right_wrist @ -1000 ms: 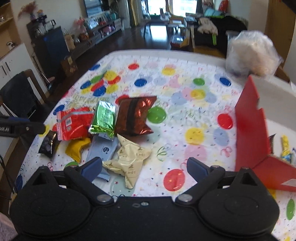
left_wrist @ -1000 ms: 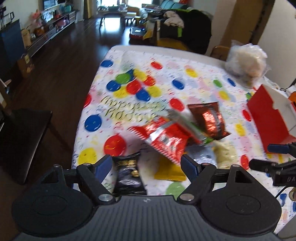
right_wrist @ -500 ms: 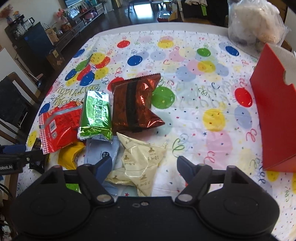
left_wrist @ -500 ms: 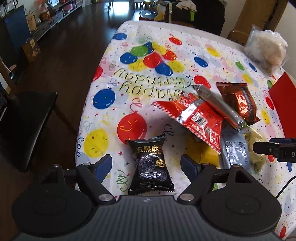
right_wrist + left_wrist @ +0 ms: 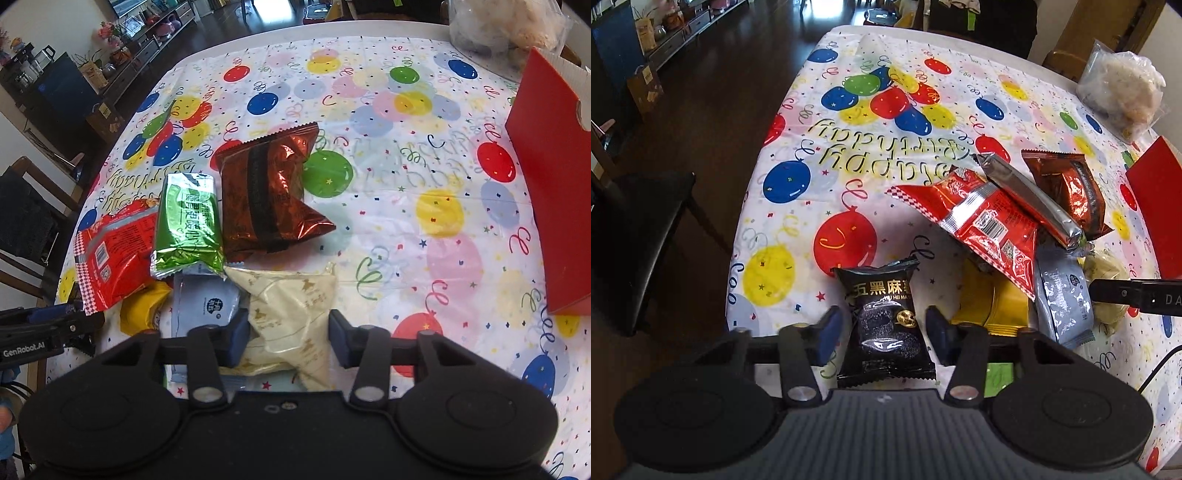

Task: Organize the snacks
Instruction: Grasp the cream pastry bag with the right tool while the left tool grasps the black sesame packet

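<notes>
A black snack packet [image 5: 886,325] lies at the table's near edge between the fingers of my left gripper [image 5: 884,334], which is open around it with a gap on each side. My right gripper [image 5: 288,334] is open around a cream packet [image 5: 291,314] with gold stars. Beside them lies a pile: a red packet [image 5: 982,218] [image 5: 110,251], a green foil packet [image 5: 186,225], a brown foil packet [image 5: 269,192] [image 5: 1071,188], a grey-blue packet [image 5: 1063,295] [image 5: 207,302] and a yellow packet [image 5: 993,302] [image 5: 142,310].
A red open box [image 5: 550,206] stands at the right of the table, also in the left wrist view [image 5: 1160,206]. A clear bag of pale food [image 5: 1123,88] sits at the far right corner. A dark chair [image 5: 635,229] stands left of the table's edge.
Both grippers have moved down and forward over the table. The left now straddles the black packet, the right straddles the cream packet. Both jaws have narrowed around the packets.
</notes>
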### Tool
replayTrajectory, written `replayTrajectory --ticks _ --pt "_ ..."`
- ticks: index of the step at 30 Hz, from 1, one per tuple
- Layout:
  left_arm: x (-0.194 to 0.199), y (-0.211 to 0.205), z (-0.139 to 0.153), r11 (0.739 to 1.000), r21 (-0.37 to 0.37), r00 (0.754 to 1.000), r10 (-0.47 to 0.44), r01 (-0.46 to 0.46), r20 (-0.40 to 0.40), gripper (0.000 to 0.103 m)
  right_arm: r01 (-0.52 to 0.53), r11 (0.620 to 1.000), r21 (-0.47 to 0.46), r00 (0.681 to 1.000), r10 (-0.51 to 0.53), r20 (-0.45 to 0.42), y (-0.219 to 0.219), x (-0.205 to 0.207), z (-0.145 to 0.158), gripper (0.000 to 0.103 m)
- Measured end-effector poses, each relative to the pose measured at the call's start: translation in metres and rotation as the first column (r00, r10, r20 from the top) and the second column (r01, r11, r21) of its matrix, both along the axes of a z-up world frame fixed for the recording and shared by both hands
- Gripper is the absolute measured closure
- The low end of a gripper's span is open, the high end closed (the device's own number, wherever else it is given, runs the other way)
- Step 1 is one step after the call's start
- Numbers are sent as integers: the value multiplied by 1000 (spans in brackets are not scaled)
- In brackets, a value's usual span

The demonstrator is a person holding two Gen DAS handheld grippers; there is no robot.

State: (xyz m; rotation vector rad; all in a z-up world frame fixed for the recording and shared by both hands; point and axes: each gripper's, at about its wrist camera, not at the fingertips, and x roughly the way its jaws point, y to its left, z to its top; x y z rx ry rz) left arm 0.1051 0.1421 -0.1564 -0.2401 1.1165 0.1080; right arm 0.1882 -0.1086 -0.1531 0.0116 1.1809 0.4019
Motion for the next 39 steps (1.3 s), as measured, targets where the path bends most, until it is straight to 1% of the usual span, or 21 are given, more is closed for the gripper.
replayTrajectory --ticks 3,7,14,18,22,29,32,39 --pt "-1 0 0 1000 -5 1000 6 -6 -2 66 -5 1000 1 1000 5 7 -1 -2 2 65" --pt "-4 0 0 1000 -12 1000 10 -10 0 68 -4 1000 3 1000 4 11 -4 -7 5 72" --pt "-13 -6 8 1000 -21 1000 -6 6 16 68 19 999 29 1000 -20 16 -19 -21 12 74" --pt "-19 -13 18 1000 -23 999 -21 22 27 68 28 998 47 999 -30 34 -28 -31 22 74" --pt "-24 -24 33 999 -17 997 -48 49 52 68 26 998 54 998 -29 54 -38 -41 37 74" --pt "-25 -58 65 994 4 989 -107 107 98 68 11 998 67 994 -18 103 -64 -51 67 74" --pt "-24 -80 78 991 27 983 -136 134 125 68 15 997 80 992 -25 126 -82 -52 79 74" --pt "-8 -136 106 979 36 963 -205 202 173 68 38 995 88 985 -52 165 -129 -42 102 74"
